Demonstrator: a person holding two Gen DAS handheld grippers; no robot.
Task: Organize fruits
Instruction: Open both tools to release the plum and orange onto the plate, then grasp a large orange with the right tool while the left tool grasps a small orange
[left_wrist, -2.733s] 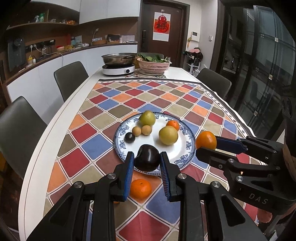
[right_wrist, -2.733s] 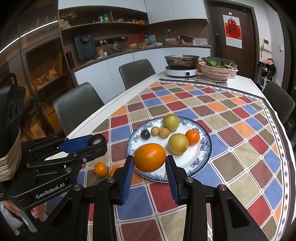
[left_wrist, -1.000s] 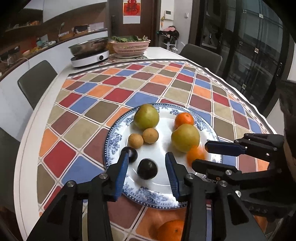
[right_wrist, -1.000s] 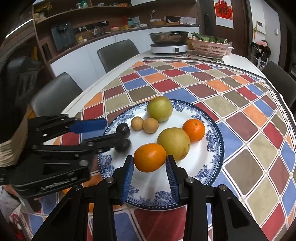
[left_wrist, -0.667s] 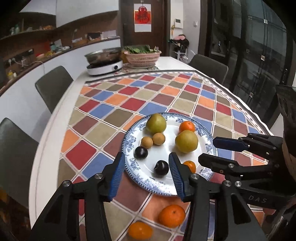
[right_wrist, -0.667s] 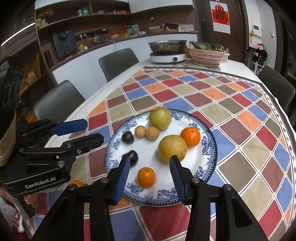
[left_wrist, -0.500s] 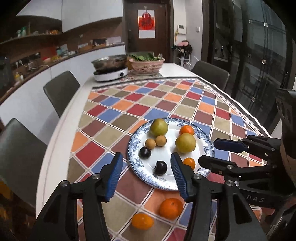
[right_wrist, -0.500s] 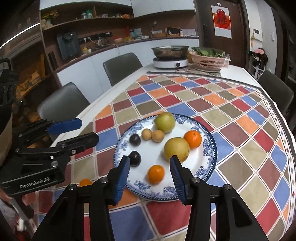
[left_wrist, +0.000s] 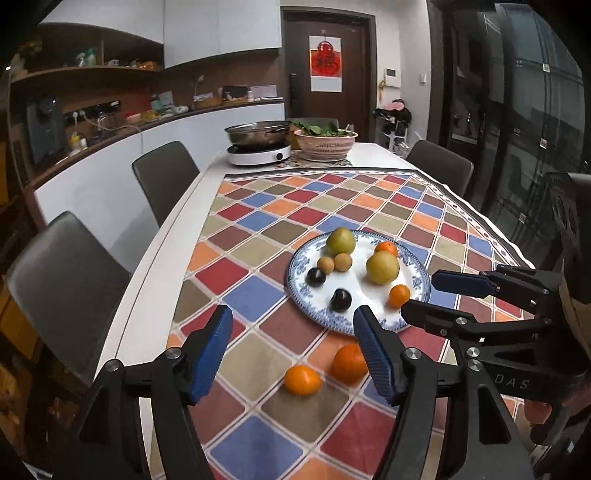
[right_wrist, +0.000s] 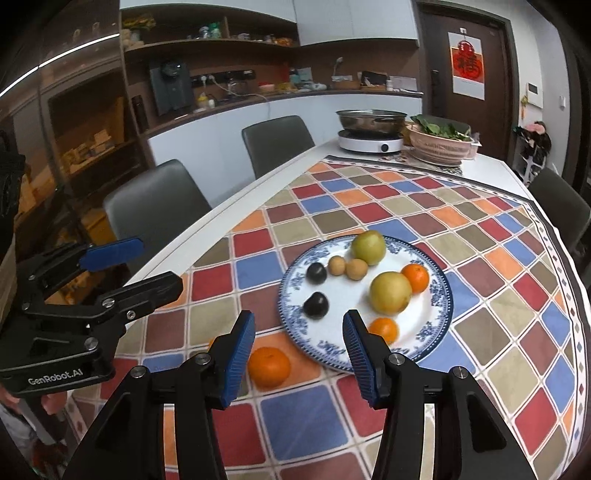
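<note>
A blue-and-white plate (left_wrist: 295, 291) (right_wrist: 443, 295) on the checked tablecloth holds several fruits: two yellow-green ones, two small brown ones, two dark plums and two small oranges. The nearer dark plum (left_wrist: 340, 300) (right_wrist: 316, 304) and the nearer small orange (left_wrist: 399, 295) (right_wrist: 384, 329) lie free at the plate's front. Two more oranges (left_wrist: 302, 379) (left_wrist: 349, 363) rest on the cloth before the plate; the right wrist view shows one (right_wrist: 268, 367) clearly. My left gripper (left_wrist: 291, 317) (right_wrist: 160, 264) and right gripper (right_wrist: 298, 319) (left_wrist: 419, 291) hover short of the plate, jaws opening, nothing between them.
At the table's far end stand a pan on an induction cooker (left_wrist: 258, 151) and a pink basket of greens (left_wrist: 327, 144). Grey chairs (left_wrist: 162, 177) line the left side; another stands at the right (left_wrist: 439, 166). The white table edge (left_wrist: 147, 295) runs along the left.
The left gripper let go of the dark plum and the right gripper the small orange, both onto the plate. Both have pulled back and up, and their jaws stand wider.
</note>
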